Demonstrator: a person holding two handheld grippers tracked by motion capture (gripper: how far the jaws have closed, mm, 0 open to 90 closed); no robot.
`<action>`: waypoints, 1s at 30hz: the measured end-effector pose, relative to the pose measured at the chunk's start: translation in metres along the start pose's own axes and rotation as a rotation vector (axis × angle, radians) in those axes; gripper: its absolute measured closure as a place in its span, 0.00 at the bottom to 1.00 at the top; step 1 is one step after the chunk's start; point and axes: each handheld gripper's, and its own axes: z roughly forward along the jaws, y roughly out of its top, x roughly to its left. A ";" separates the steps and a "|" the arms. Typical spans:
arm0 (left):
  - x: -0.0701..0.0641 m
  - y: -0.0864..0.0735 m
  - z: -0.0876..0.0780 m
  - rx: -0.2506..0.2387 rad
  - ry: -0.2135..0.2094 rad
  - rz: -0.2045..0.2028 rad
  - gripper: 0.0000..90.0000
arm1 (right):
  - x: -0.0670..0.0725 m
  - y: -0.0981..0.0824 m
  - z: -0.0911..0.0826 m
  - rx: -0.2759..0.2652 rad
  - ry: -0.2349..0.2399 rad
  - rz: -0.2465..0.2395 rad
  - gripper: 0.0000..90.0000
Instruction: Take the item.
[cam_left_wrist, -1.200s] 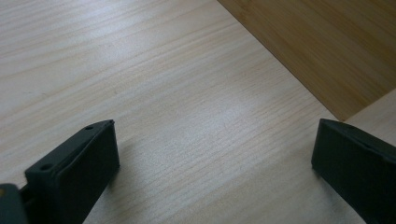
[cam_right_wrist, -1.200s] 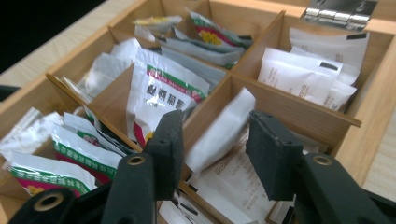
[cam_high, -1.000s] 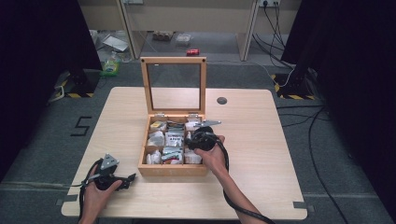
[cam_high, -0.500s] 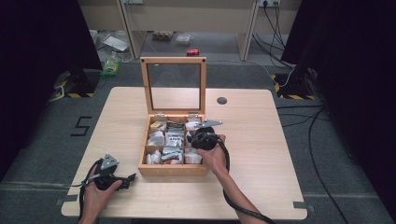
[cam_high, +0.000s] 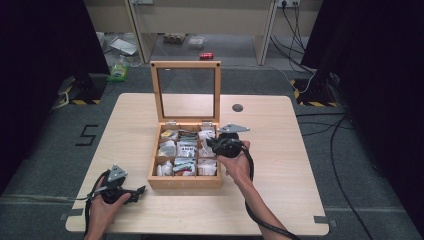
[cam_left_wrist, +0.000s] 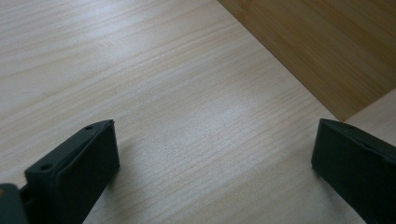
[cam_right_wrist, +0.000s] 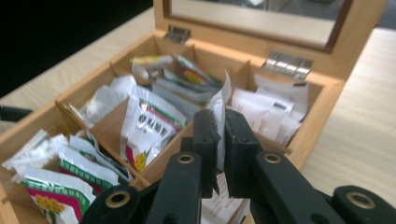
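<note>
As its jaws finish closing, the right tool pinches a white sachet above the right-hand side of the wooden box on the desk.

The sachet stands on edge between the pads, just over the box's compartments of packets, in front of the raised glass lid. The left tool rests on the desk left of the box, jaws wide apart with only bare wood between them.

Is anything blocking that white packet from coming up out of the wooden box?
Nothing visible does. The right gripper is shut on the white packet, the lid stands upright behind the wooden box, and only low dividers flank the packet.
</note>
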 end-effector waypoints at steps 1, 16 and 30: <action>0.000 0.000 0.000 0.000 0.000 0.000 0.00 | -0.001 0.001 -0.003 -0.008 0.000 0.003 0.94; 0.000 0.000 0.000 0.000 0.000 0.000 0.00 | -0.006 -0.002 -0.035 -0.083 0.033 0.012 0.94; 0.000 0.000 0.000 0.001 0.000 0.000 0.00 | -0.025 -0.008 -0.060 -0.129 0.010 0.045 0.94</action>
